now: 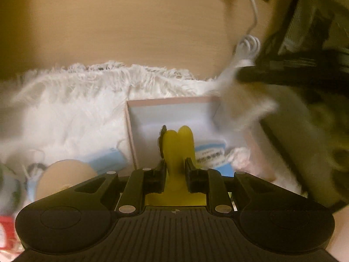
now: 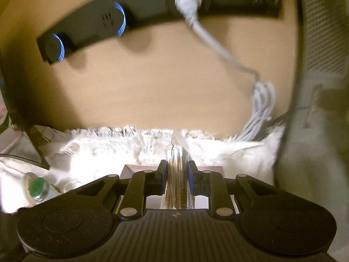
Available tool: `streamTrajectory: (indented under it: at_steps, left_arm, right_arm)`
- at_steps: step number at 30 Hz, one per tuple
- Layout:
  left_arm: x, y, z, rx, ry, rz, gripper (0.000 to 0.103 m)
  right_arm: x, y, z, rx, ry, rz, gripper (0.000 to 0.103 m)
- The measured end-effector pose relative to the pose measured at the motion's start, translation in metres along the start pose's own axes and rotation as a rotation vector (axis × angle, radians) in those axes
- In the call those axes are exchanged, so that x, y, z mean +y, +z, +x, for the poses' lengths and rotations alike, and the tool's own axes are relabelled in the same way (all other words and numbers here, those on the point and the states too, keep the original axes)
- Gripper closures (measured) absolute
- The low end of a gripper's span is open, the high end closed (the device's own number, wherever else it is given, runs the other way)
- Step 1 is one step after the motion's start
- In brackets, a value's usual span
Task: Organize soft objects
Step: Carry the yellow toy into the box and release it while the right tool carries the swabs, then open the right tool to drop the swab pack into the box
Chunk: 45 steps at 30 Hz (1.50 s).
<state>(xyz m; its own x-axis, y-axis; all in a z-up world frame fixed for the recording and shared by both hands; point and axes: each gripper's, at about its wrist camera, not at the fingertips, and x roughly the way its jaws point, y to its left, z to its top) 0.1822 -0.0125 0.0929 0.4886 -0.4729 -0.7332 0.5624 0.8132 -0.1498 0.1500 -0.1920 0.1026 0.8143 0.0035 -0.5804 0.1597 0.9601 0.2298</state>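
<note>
Both my tongs are loaded above the white shaggy rug (image 1: 72, 109). My left gripper (image 1: 175, 166) is clamped on a yellow soft piece (image 1: 177, 144), its two rounded lobes running straight out along the fingers, and it points directly at the pink-rimmed open box (image 1: 174, 113) lying just ahead and below; that box is the nearer to this hand, so I judge the drop turns on a short forward reach. My right gripper (image 2: 177, 174) is pinched on a clear packet of thin tan sticks (image 2: 177, 163), long axis in line with the fingers, with only a corner of a pale box (image 2: 128, 171) showing under its left finger. Inside the pink-rimmed box the floor looks bare ahead of the yellow piece; blue-and-white labelled packets (image 1: 210, 155) lie at its near right, though whether inside or on the rim I cannot tell. A round tan disc (image 1: 65, 174) sits on the rug outside the box, to the left.
</note>
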Motion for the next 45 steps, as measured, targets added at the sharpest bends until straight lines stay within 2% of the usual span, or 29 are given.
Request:
streamTrajectory:
  at_steps: [4,7,10,14,17,21,24,26,28,31,34,39,42,45]
  left_arm:
    - [-0.008,-0.007,-0.002,0.009,0.055,0.078,0.082]
    - [-0.007,-0.009,0.003,0.035,0.074,0.072,0.082]
    - [-0.010,-0.012,0.005,0.048,0.067,0.103,0.082]
    - [-0.017,-0.016,0.009,0.032,0.089,0.180,0.082]
    - [-0.018,-0.014,0.013,0.026,0.095,0.199,0.082]
    - [-0.024,-0.015,0.022,0.019,0.135,0.272,0.082]
    - [-0.030,-0.015,0.022,0.017,0.152,0.293,0.082]
    - [-0.024,-0.012,0.014,-0.011,0.134,0.234,0.082]
    - [-0.012,-0.007,-0.003,-0.069,0.072,0.138,0.081]
    - [0.002,-0.003,-0.036,-0.160,0.001,0.041,0.081]
    - [0.018,-0.007,-0.067,-0.234,-0.016,-0.014,0.081]
    - [0.070,-0.033,-0.109,-0.314,0.050,-0.161,0.081]
    - [0.113,-0.059,-0.138,-0.351,0.125,-0.262,0.081]
    - [0.159,-0.087,-0.163,-0.332,0.189,-0.370,0.082]
  right_arm:
    - [0.008,-0.008,0.044,0.028,-0.069,-0.034,0.084]
    - [0.013,-0.016,0.081,0.140,-0.138,-0.077,0.084]
    - [0.010,-0.022,0.092,0.181,-0.102,-0.062,0.082]
    - [0.007,-0.023,0.083,0.199,-0.036,-0.042,0.079]
    - [-0.003,-0.022,0.058,0.164,0.000,0.017,0.074]
    - [-0.008,-0.019,0.017,0.076,-0.025,0.026,0.059]
    - [-0.016,-0.021,-0.015,0.026,-0.053,0.022,0.057]
    - [-0.021,-0.023,-0.033,-0.001,-0.071,0.023,0.053]
    - [-0.025,-0.027,-0.049,-0.032,-0.089,0.024,0.046]
    - [-0.026,-0.033,-0.065,-0.053,-0.109,0.021,0.045]
    - [-0.021,-0.039,-0.071,-0.054,-0.103,0.024,0.045]
    - [0.009,-0.046,-0.065,-0.044,-0.081,-0.025,0.045]
    - [0.032,-0.050,-0.060,-0.027,-0.046,-0.055,0.042]
    - [0.061,-0.057,-0.055,-0.010,-0.004,-0.089,0.038]
